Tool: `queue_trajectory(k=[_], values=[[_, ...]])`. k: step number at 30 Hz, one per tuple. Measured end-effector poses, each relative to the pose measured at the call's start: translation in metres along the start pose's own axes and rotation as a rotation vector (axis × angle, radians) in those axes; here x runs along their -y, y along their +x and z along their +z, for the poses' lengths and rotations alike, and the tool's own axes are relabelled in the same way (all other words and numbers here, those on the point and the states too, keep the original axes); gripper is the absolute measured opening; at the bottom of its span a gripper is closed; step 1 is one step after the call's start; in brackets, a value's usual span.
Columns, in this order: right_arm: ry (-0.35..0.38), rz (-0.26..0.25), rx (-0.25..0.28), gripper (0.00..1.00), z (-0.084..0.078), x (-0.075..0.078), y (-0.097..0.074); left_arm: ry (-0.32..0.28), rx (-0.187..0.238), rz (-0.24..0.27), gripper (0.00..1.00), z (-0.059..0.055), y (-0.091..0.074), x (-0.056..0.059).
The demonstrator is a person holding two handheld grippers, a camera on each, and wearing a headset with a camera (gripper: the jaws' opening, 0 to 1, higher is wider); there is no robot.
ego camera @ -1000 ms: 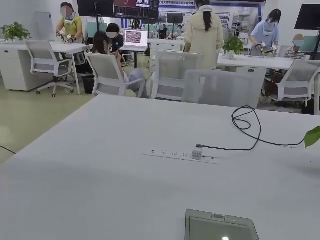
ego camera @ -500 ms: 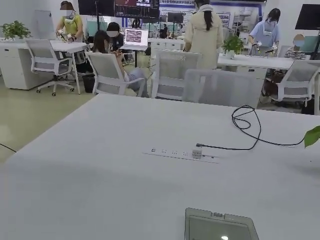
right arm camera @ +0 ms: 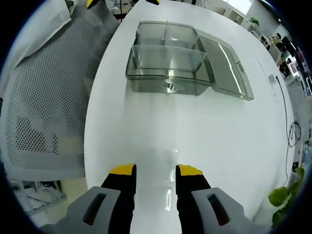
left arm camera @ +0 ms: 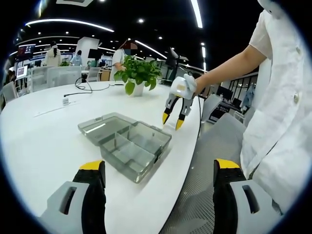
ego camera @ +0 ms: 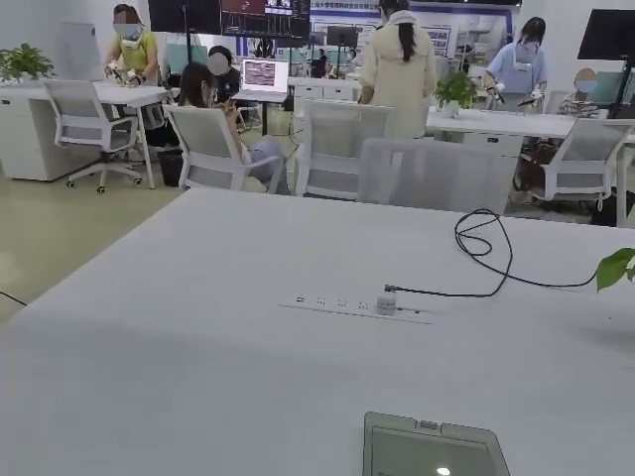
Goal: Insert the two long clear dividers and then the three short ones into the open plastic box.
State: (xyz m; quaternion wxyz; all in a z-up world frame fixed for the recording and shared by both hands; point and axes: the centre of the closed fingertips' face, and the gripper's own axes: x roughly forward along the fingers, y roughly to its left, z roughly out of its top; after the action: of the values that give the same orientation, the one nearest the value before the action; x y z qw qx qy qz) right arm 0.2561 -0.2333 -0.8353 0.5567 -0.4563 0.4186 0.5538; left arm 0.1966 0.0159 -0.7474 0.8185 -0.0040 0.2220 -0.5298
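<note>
Box [right arm camera: 168, 68] on table [right arm camera: 195, 134], near edge

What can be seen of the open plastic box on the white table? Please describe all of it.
The plastic box is rectangular with rounded corners, of clear, grey-tinted plastic. Its hinged lid lies open flat beside it on the white table, near the table's edge. Clear walls inside split it into compartments; how many I cannot tell. What looks like a small latch sits on the front wall. It stands level, and only the table touches it.
</note>
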Motion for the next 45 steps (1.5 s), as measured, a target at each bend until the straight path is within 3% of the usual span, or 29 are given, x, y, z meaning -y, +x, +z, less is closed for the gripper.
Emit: queue_trajectory(k=[8,18,25,32,38,42,43,45], values=[[-0.010,-0.043,0.049,0.33,0.025,0.004,-0.028,0.008,0.007,-0.007,0.93,0.011,0.002,-0.002],[-0.085,-0.086,0.084,0.33,0.067,0.001,-0.061,-0.001,0.026,-0.012,0.91,0.027,0.008,-0.004],[-0.121,-0.126,0.110,0.33,0.097,0.001,-0.078,-0.038,0.058,-0.028,0.89,0.044,0.017,-0.001],[-0.136,-0.154,0.135,0.33,0.119,0.000,-0.088,-0.143,0.119,-0.042,0.81,0.069,0.027,0.001],[-0.147,-0.174,0.156,0.33,0.136,-0.002,-0.095,-0.278,0.149,-0.067,0.74,0.083,0.038,0.005],[-0.143,-0.180,0.170,0.33,0.144,-0.005,-0.099,-0.400,0.141,-0.089,0.66,0.085,0.045,0.009],[-0.144,-0.181,0.172,0.33,0.146,-0.005,-0.099,-0.455,0.137,-0.093,0.63,0.085,0.047,0.009],[-0.148,-0.185,0.173,0.33,0.150,-0.007,-0.100,-0.509,0.157,-0.104,0.56,0.089,0.049,0.009]])
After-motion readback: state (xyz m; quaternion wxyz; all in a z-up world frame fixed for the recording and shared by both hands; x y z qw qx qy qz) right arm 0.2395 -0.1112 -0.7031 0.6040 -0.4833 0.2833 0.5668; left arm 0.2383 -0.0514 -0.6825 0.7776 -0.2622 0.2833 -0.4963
